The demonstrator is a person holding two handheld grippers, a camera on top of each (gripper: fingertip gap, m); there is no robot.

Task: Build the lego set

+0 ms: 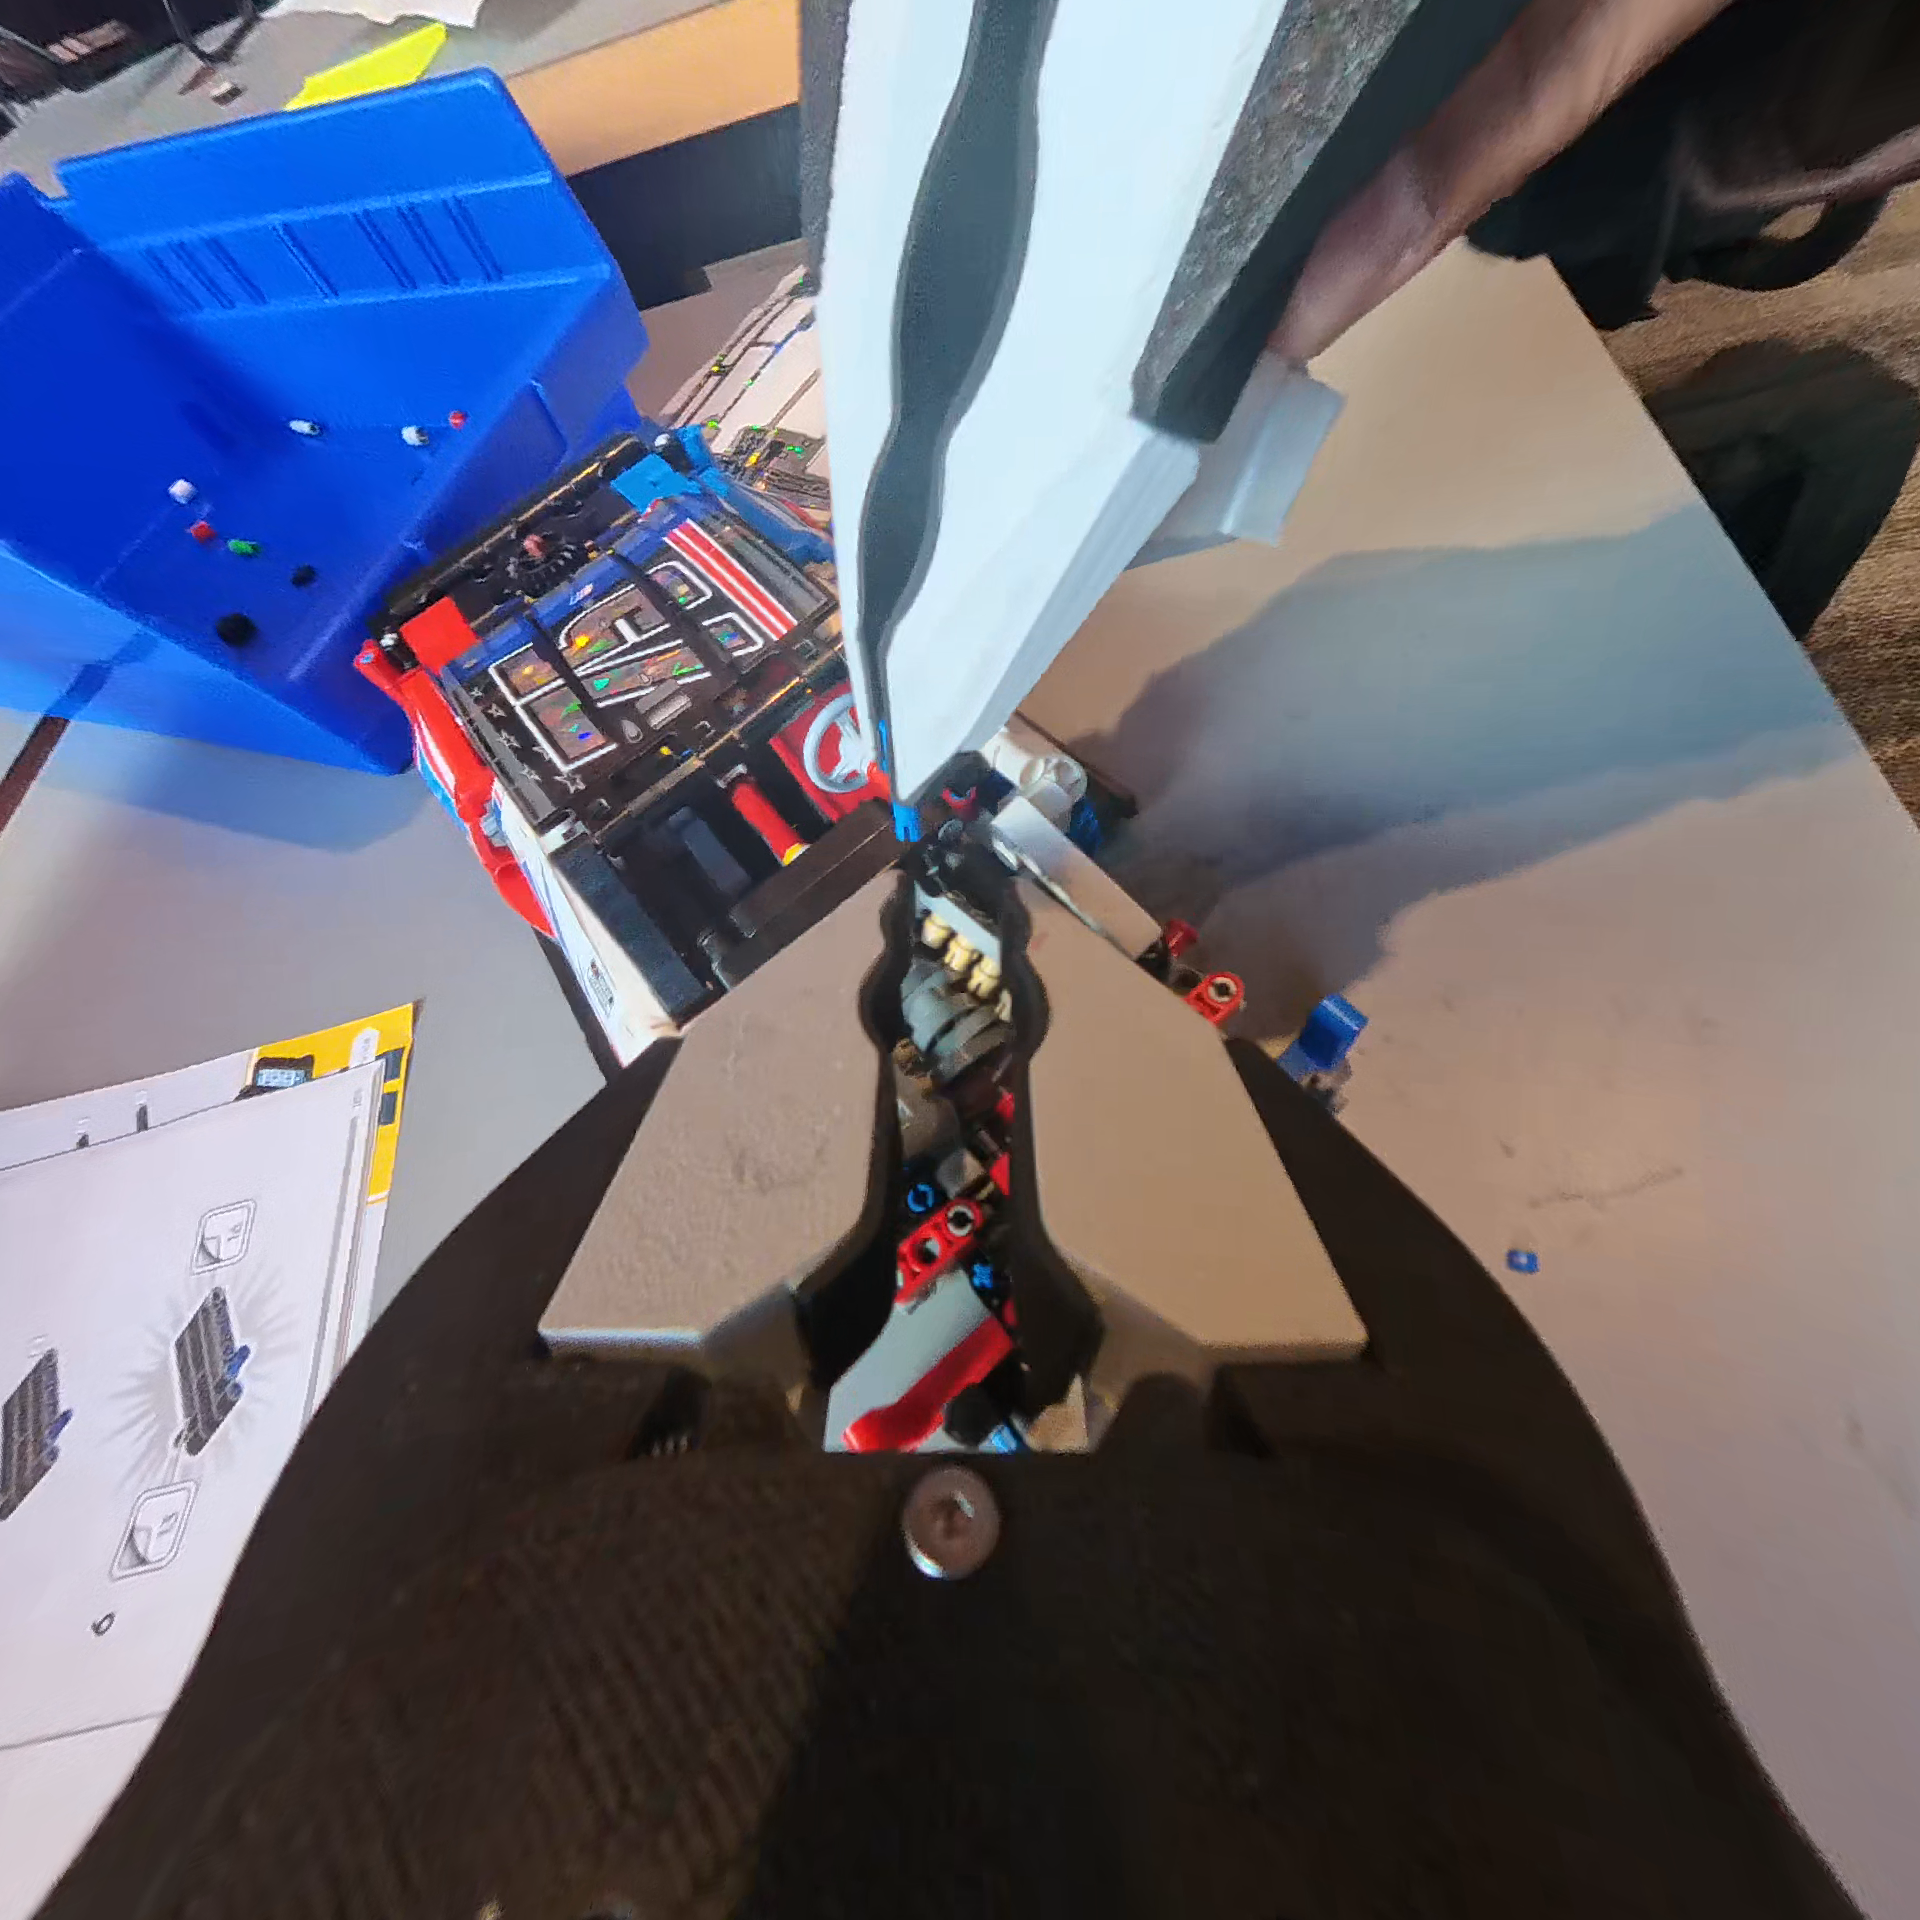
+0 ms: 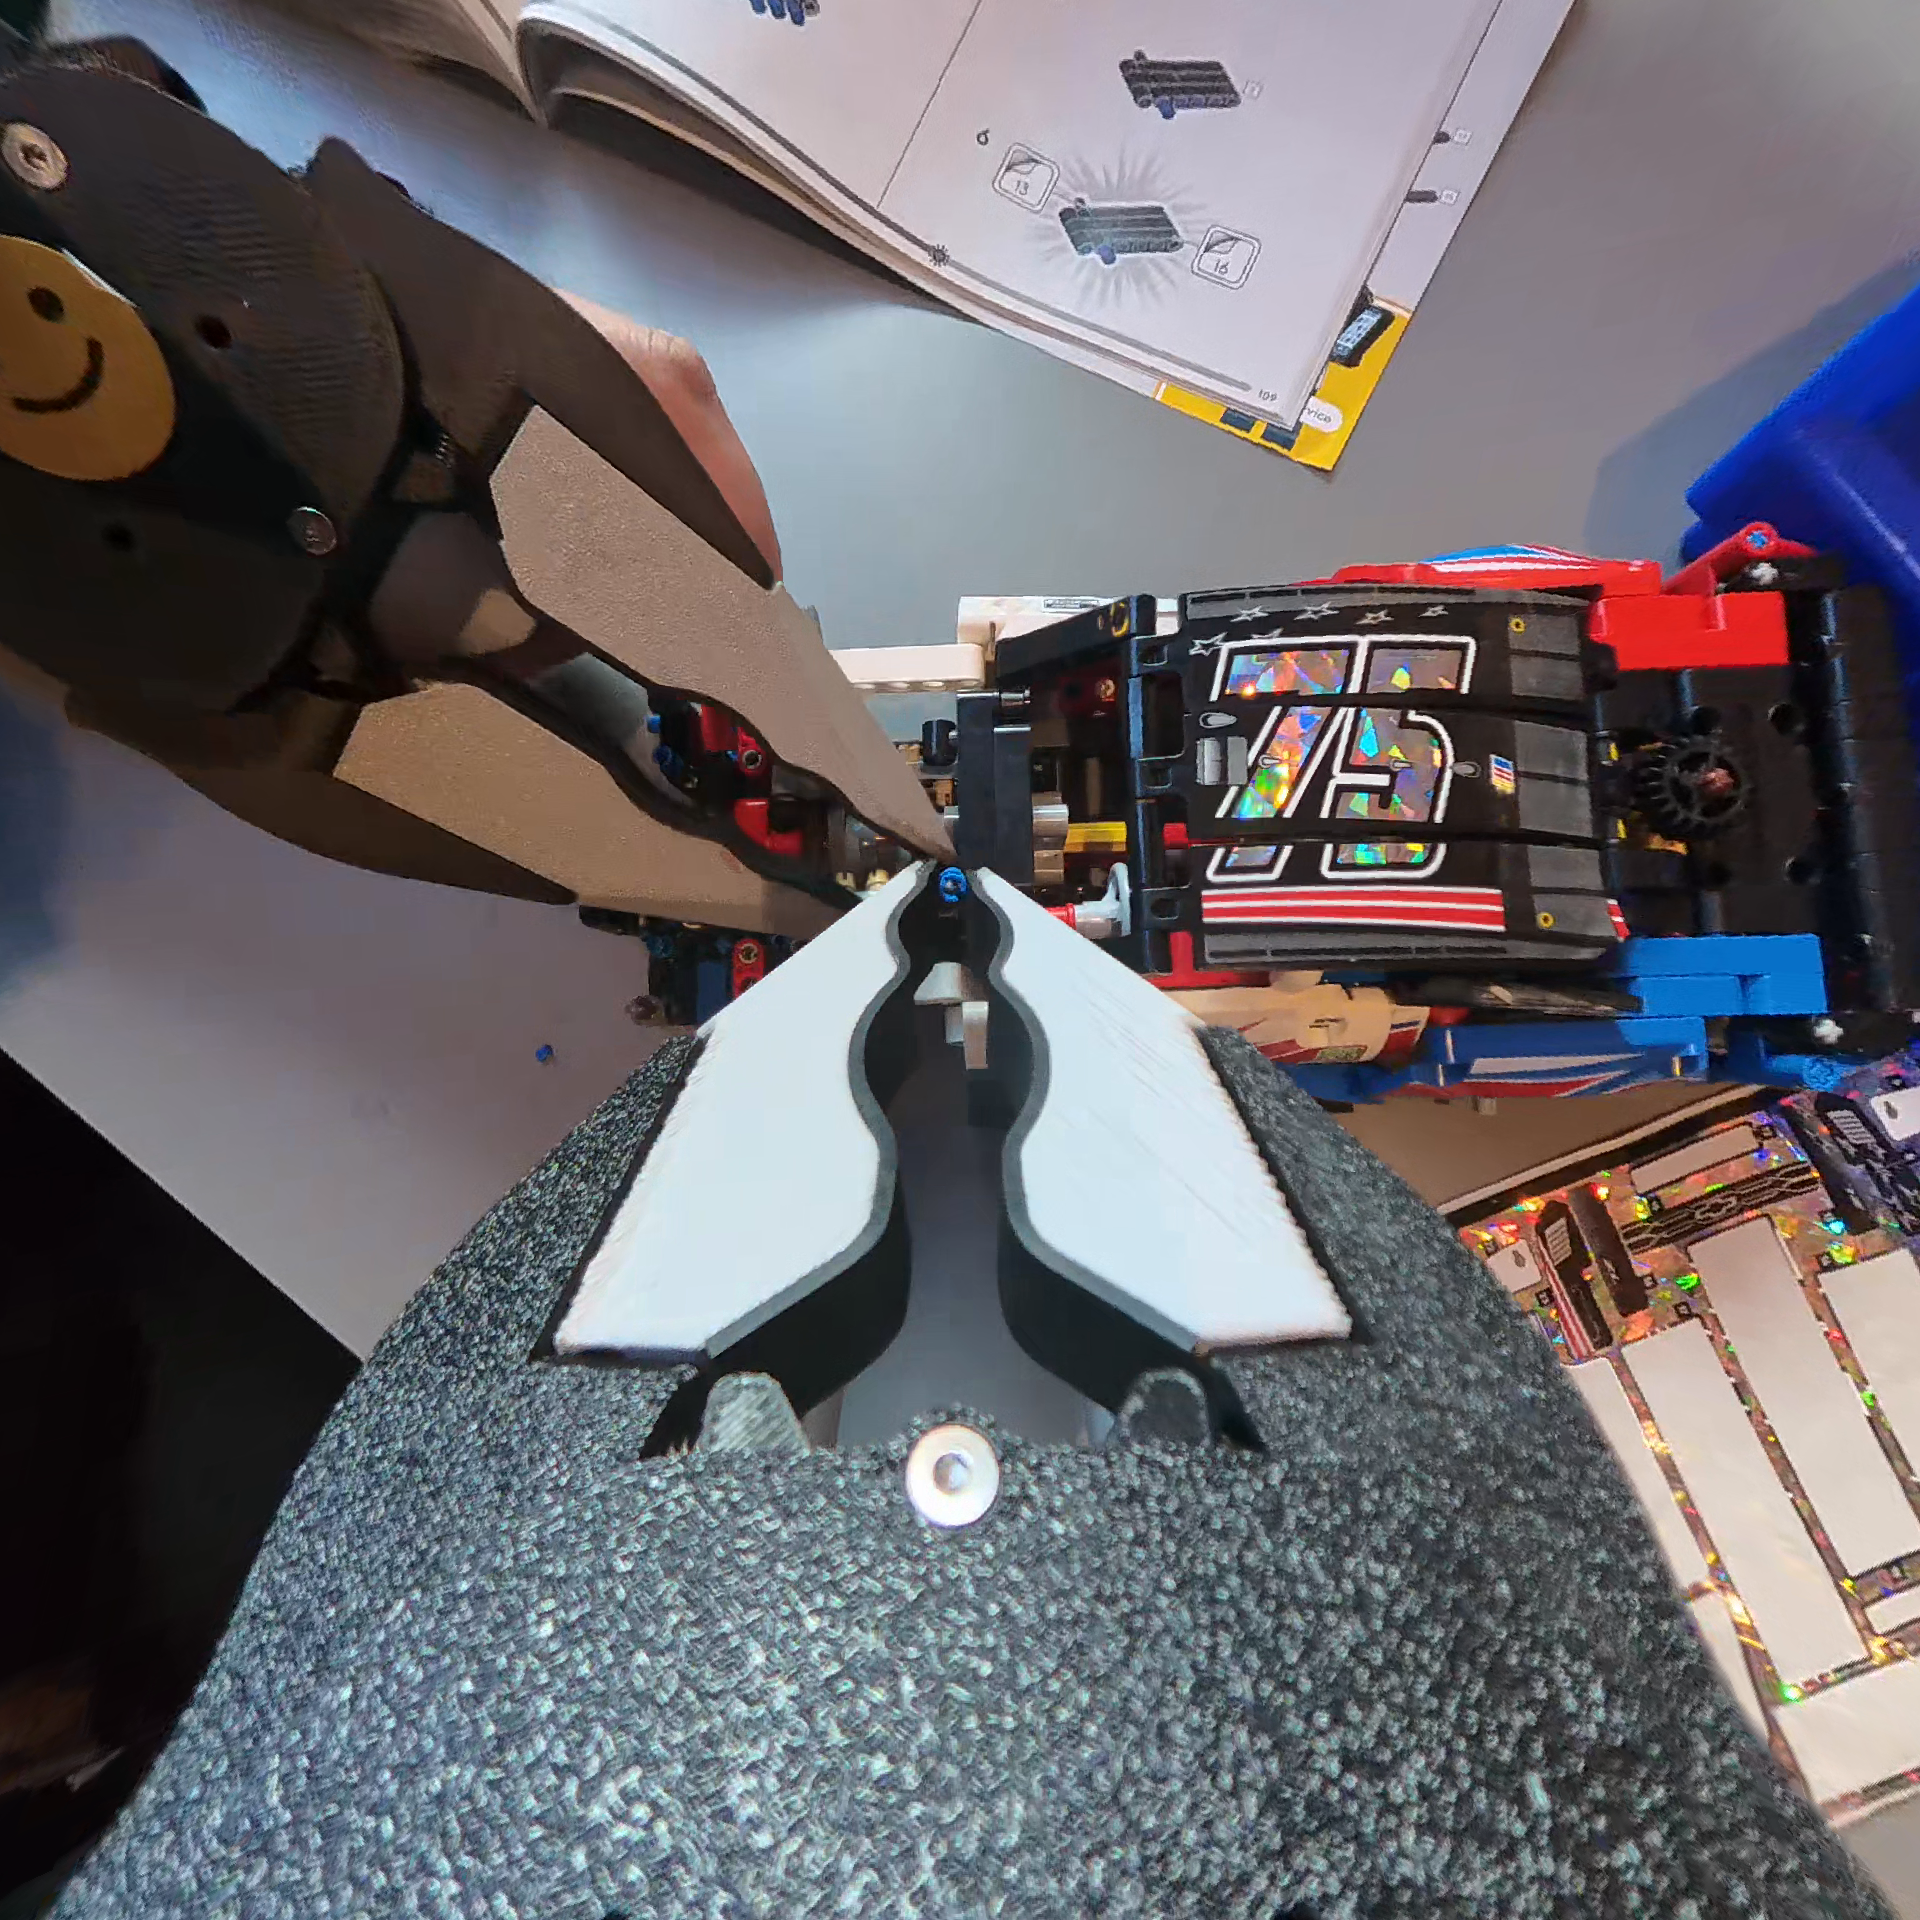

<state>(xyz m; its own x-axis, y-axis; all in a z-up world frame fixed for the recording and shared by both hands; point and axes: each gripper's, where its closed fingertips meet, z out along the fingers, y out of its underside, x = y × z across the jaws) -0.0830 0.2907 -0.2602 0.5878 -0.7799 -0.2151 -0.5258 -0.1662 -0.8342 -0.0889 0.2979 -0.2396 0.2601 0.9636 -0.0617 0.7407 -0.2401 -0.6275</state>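
Observation:
The lego car [image 1: 644,665], black-roofed with red and blue sides, lies on the table; it also shows in the right wrist view [image 2: 1351,769]. My left gripper [image 1: 951,904] is shut on the car's bare front chassis [image 1: 961,1226], which fills the gap between the grey fingers [image 2: 665,582]. My right gripper [image 2: 951,873] is shut on a small blue pin [image 2: 951,885] and holds it at the chassis, just past the left fingertips. In the left wrist view the right gripper [image 1: 902,795] comes down from above with the blue pin [image 1: 904,823] at its tip.
A blue bin [image 1: 260,364] with several small loose parts stands behind the car. An open instruction booklet [image 1: 177,1299] lies at the left. A holographic sticker sheet [image 2: 1714,1299] lies beside the car. A loose blue piece [image 1: 1325,1034] and a tiny blue part [image 1: 1520,1260] lie on the table. Only a small space, under 4 cm, lies between the two pairs of fingers.

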